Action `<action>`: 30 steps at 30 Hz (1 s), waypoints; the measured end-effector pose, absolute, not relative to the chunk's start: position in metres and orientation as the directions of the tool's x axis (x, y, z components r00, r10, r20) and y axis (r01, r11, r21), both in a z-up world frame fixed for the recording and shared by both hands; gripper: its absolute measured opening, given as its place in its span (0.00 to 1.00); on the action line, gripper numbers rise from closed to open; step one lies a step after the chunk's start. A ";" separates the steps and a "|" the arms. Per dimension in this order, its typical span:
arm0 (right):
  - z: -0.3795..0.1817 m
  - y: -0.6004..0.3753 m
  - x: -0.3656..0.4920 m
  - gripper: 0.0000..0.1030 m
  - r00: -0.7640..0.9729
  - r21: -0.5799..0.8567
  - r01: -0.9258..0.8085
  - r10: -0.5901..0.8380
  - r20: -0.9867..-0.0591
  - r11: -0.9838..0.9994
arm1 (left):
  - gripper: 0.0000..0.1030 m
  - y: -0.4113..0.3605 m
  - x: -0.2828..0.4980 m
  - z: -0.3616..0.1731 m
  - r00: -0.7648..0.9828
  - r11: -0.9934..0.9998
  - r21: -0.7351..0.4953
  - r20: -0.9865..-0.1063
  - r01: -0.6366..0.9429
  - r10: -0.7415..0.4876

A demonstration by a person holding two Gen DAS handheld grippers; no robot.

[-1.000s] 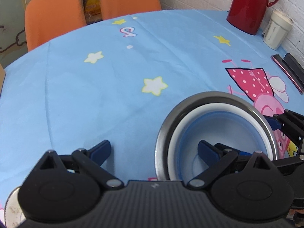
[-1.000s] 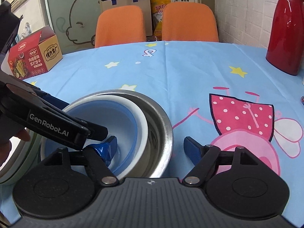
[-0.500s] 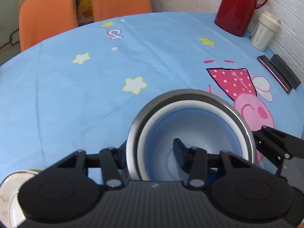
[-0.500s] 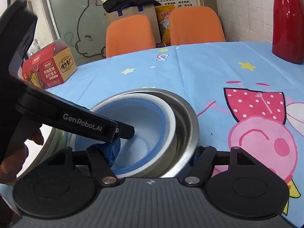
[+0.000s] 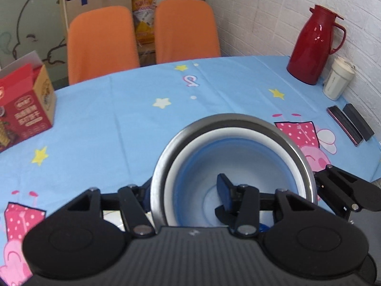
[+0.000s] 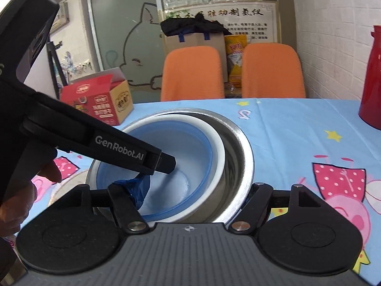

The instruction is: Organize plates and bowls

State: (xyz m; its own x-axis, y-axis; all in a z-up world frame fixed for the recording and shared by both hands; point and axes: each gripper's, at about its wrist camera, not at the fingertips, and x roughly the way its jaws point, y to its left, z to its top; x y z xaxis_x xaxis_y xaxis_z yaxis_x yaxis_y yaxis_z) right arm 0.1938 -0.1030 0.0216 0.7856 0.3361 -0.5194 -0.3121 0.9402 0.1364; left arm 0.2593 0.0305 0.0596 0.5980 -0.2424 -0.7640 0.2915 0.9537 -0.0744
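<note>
**Inspector:** Where does the bowl stack sit relative to each tool?

**Assistant:** The steel bowl point(image 5: 232, 140), nesting a white bowl point(image 5: 240, 134) and a blue bowl point(image 5: 202, 166), appears raised off the blue tablecloth point(image 5: 119, 119). It lies straight ahead of both tools, with no long axis. The left gripper point(image 5: 183, 190) straddles the stack's left wall, clamped, one finger inside, one outside. The right gripper point(image 6: 190, 190) straddles the right wall; its jaws are opening slightly, the wall between them, apparently touching.

**Inspector:** Which hand is nearer?

**Assistant:** Neither; they grip opposite sides equally.
</note>
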 end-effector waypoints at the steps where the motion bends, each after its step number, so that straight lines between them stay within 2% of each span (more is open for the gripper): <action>1: 0.023 -0.092 0.193 0.58 0.779 0.140 -0.337 0.359 -0.513 0.931 | 0.44 0.041 0.255 0.061 0.605 0.960 -0.069 -0.764 0.271 -0.226; 8: 0.010 -0.029 0.188 0.58 0.702 0.166 -0.458 0.470 -0.536 0.873 | 0.43 0.114 0.232 0.041 0.595 0.986 -0.092 -0.788 0.141 -0.159; 15: -0.017 -0.004 0.187 0.58 0.638 0.163 -0.465 0.457 -0.619 0.870 | 0.42 0.141 0.236 0.005 0.539 0.981 -0.163 -0.819 0.110 -0.196; 20: -0.028 0.000 0.191 0.59 0.622 0.177 -0.448 0.447 -0.643 0.877 | 0.42 0.141 0.238 -0.001 0.564 0.979 -0.164 -0.800 0.121 -0.203; 22: -0.030 0.001 0.192 0.59 0.618 0.187 -0.451 0.457 -0.640 0.873 | 0.52 0.139 0.237 -0.001 0.572 0.979 -0.158 -0.794 0.132 -0.205; 23: -0.030 0.002 0.192 0.59 0.613 0.186 -0.456 0.459 -0.643 0.870 | 0.67 0.139 0.236 -0.001 0.573 0.976 -0.169 -0.790 0.141 -0.219; 24: -0.030 0.002 0.193 0.60 0.608 0.188 -0.461 0.463 -0.645 0.867 | 0.71 0.139 0.234 -0.001 0.581 0.975 -0.172 -0.783 0.141 -0.222; 30: -0.023 -0.008 0.191 0.59 0.620 0.229 -0.428 0.468 -0.629 0.874 | 0.74 0.148 0.224 0.018 0.703 0.989 -0.132 -0.697 0.070 -0.143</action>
State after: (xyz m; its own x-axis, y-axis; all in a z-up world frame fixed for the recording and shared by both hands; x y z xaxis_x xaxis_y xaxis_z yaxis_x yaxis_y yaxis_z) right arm 0.1909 -0.0079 -0.0232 0.6202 0.4682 -0.6294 -0.4276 0.8745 0.2292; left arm 0.2241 0.1478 0.0175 0.7031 -0.1426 -0.6967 0.0702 0.9888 -0.1316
